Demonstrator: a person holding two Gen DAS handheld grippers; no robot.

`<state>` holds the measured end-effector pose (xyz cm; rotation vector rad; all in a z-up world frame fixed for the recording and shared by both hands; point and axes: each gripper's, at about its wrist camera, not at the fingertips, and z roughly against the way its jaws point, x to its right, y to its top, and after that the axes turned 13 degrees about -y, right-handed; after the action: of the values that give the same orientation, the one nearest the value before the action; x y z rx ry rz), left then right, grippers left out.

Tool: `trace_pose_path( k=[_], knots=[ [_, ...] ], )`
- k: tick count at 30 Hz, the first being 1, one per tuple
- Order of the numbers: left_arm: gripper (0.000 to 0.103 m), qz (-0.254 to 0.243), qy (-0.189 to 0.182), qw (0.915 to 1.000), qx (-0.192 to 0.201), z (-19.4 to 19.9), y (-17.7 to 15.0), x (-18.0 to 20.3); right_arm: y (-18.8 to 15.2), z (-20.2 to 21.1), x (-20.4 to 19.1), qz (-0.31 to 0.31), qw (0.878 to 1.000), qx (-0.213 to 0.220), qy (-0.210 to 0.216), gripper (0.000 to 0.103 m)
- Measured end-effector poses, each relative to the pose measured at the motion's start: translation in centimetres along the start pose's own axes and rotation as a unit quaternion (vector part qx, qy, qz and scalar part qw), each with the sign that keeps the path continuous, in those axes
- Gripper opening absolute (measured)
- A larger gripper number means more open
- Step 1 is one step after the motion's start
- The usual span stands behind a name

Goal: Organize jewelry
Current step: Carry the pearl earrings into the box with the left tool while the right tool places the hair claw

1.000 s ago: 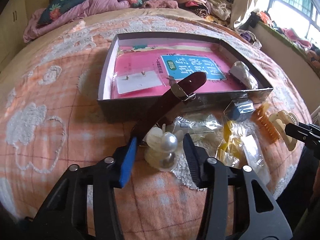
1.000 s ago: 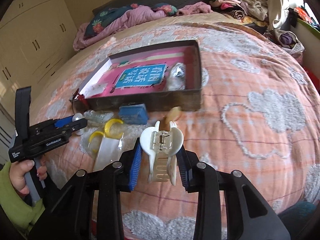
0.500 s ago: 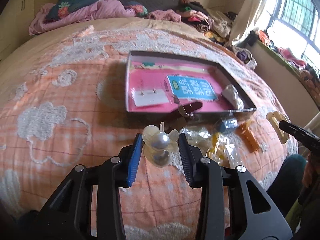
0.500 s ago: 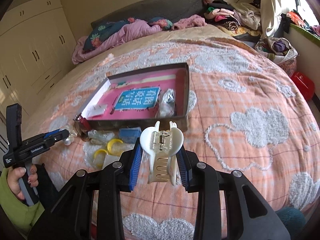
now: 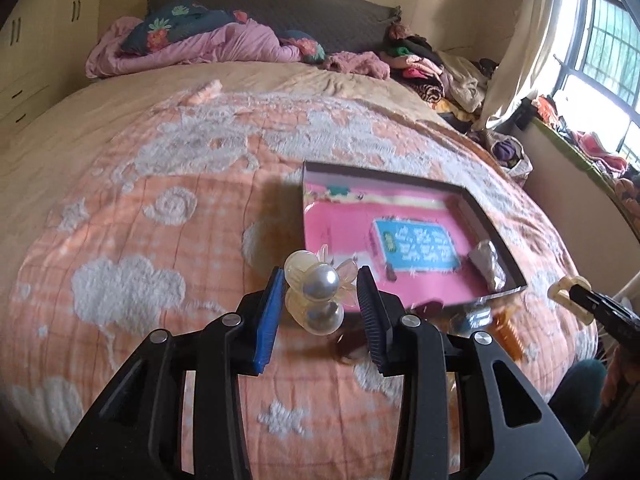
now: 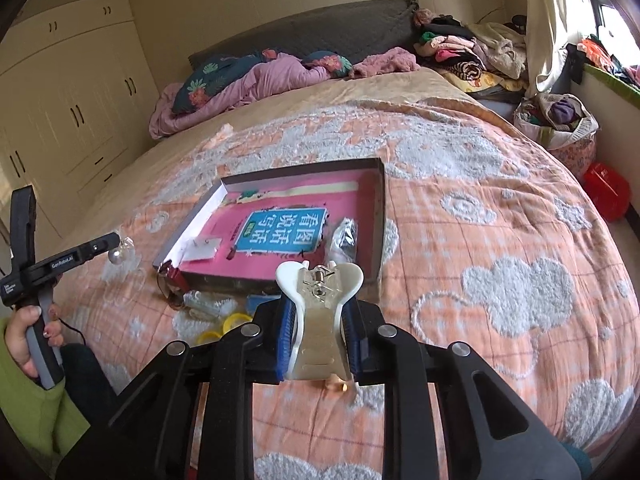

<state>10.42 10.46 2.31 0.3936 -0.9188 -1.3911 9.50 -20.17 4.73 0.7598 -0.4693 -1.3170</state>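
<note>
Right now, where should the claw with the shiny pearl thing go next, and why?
Probably forward and right, over the box. The left claw grips the pearl clip above the blanket, short of the box, where jewelry already lies.

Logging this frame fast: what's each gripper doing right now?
Left gripper: shut on the pearl clip.
Right gripper: shut on the white claw clip.

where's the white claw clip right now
The white claw clip is clamped in the right gripper, held above the orange bedspread just in front of the box's near right corner.
</note>
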Motion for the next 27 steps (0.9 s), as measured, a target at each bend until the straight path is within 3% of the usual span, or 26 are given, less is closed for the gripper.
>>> trace_pose_path(
  k=[12, 27],
  knots=[
    [0.029, -0.008, -0.025, 0.9996, -0.002, -3.7, 4.1, 1.5, 4.4, -1.3, -0.1, -0.006, 1.0, 0.029, -0.003, 0.021],
    [0.029, -0.023, -0.068, 0.9963, -0.047, -9.5, 4.0, 5.1, 8.4, -6.4, -0.1, -0.022, 0.999, 0.022, -0.017, 0.021]
  ],
)
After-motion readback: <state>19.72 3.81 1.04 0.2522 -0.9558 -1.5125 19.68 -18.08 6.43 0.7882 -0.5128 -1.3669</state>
